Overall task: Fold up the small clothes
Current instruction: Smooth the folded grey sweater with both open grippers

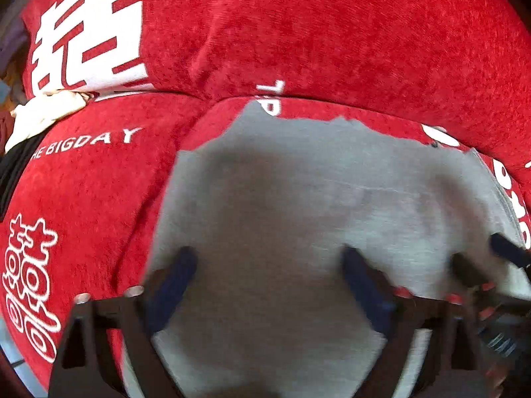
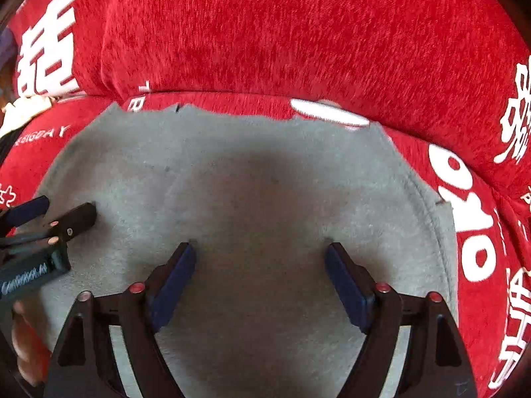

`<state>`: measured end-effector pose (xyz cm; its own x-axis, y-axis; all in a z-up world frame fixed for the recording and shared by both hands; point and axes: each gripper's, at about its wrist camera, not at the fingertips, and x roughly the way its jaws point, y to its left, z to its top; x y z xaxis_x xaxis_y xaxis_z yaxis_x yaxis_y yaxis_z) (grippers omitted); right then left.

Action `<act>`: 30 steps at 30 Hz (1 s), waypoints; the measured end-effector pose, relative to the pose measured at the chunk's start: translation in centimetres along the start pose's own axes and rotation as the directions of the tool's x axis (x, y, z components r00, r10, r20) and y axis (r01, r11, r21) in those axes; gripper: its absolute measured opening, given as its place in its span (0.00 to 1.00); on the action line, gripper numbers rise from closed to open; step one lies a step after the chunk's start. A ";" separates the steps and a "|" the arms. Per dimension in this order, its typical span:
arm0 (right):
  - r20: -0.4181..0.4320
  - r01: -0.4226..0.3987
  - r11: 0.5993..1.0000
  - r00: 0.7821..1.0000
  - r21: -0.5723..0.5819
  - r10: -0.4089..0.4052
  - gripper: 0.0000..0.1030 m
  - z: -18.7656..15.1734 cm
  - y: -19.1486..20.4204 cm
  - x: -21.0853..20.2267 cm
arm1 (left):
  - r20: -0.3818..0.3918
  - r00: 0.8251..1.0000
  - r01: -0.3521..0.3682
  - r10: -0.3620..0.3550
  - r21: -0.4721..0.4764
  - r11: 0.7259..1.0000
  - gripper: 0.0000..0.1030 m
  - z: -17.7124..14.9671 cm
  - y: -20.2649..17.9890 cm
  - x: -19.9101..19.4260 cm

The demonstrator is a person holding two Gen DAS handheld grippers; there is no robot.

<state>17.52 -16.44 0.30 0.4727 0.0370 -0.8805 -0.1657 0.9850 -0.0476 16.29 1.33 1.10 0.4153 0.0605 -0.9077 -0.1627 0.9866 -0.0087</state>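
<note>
Grey garment point(image 2: 252, 199) flat on red cover point(image 1: 99, 199) printed "BIGDAY".

A red plush sofa seat point(image 2: 109, 112) printed with white lettering and large white characters carries everything, and a matching red plush back cushion point(image 2: 282, 33) rises behind it. Spread flat on the seat lies a grey, soft-knit piece of clothing point(image 2: 252, 182), its far edge close to the crease where seat meets back cushion. Near the seat's left end, a crumpled cream-white cloth point(image 1: 43, 112) rests on the red cover, well apart from the grey garment, with something black point(image 1: 16, 162) just beside it.
</note>
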 end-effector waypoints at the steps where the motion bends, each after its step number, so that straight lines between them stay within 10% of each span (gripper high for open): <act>1: -0.003 0.012 0.999 1.000 0.032 -0.012 0.81 0.1 -1.0 -0.2 | -0.003 1.000 -0.004 0.004 -0.013 1.000 0.97 0.2 1.1 0.0; 9: -0.038 0.129 0.961 0.992 0.245 -0.124 0.83 -2.5 -11.1 -2.4 | -0.048 0.998 0.027 -0.037 -0.192 0.981 0.97 -0.7 7.7 0.0; 15: 0.048 0.101 0.963 0.992 0.250 -0.116 0.83 -3.7 -5.5 -7.1 | 0.056 0.994 0.100 -0.091 -0.179 0.979 0.97 -3.2 3.3 -5.1; 22: 0.064 0.046 0.997 0.997 -0.059 -0.042 0.83 -7.0 5.2 -4.9 | 0.126 0.992 0.004 -0.006 0.019 1.000 0.97 -7.9 -0.6 -7.0; 30: 0.081 0.038 0.999 0.996 0.001 -0.038 0.83 -9.2 -0.6 -4.8 | 0.077 0.997 0.020 -0.017 -0.049 0.999 0.98 -10.3 5.8 -4.3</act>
<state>7.40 -18.80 0.18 0.5474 0.0126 -0.8368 -0.1466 0.9859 -0.0810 4.28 5.27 0.66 0.4855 0.0556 -0.8724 -0.1977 0.9791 -0.0476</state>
